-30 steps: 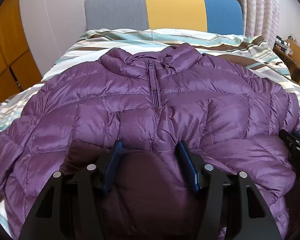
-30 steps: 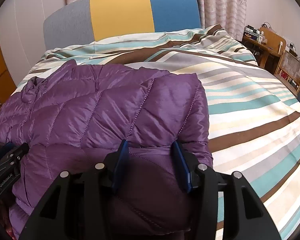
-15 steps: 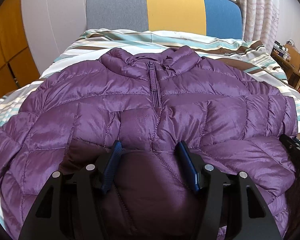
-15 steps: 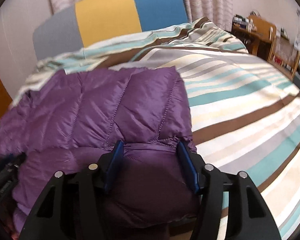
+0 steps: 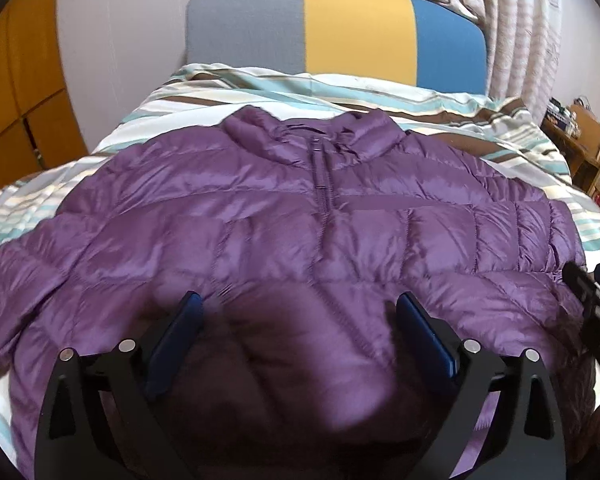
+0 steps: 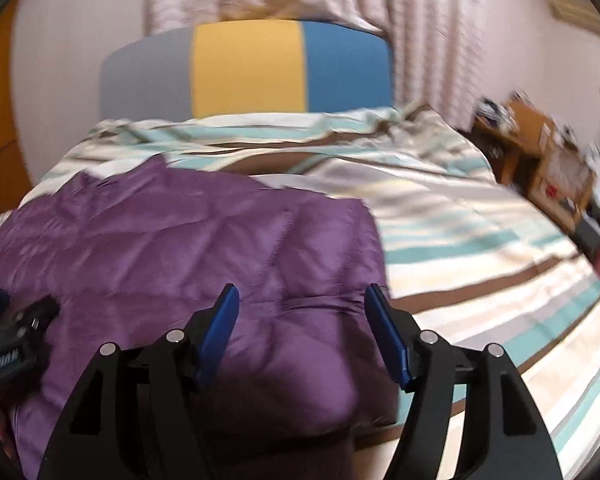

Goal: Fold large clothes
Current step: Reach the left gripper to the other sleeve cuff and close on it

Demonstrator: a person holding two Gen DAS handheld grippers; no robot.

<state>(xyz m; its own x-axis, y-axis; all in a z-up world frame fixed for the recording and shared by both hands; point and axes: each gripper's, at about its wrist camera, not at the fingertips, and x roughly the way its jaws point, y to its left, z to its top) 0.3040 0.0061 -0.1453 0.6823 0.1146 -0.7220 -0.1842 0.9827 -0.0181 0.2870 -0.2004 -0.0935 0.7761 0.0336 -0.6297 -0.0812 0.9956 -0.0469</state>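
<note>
A purple puffer jacket [image 5: 300, 208] lies front up on the striped bed, zip and collar toward the headboard. My left gripper [image 5: 298, 300] hovers over the near hem, its jaws opening wide; the dark hem bulges between the blue pads without being pinched. In the right wrist view the jacket [image 6: 180, 240] fills the left half, its right edge folded straight. My right gripper [image 6: 302, 292] is over the near right corner, jaws opening, with fabric lying loose between the pads. Each gripper shows at the other view's edge: the right gripper [image 5: 592, 308] and the left gripper [image 6: 12, 332].
The striped duvet [image 6: 460, 240] lies bare to the right of the jacket. A grey, yellow and blue headboard [image 5: 340, 32] stands at the far end with curtains behind it. Wooden shelves [image 6: 540, 160] stand beside the bed on the right, an orange wardrobe [image 5: 16, 100] on the left.
Both pairs of jaws have spread, the left by far the most, and the jacket hem has dropped out of their grip. Both grippers have drawn back and up a little.
</note>
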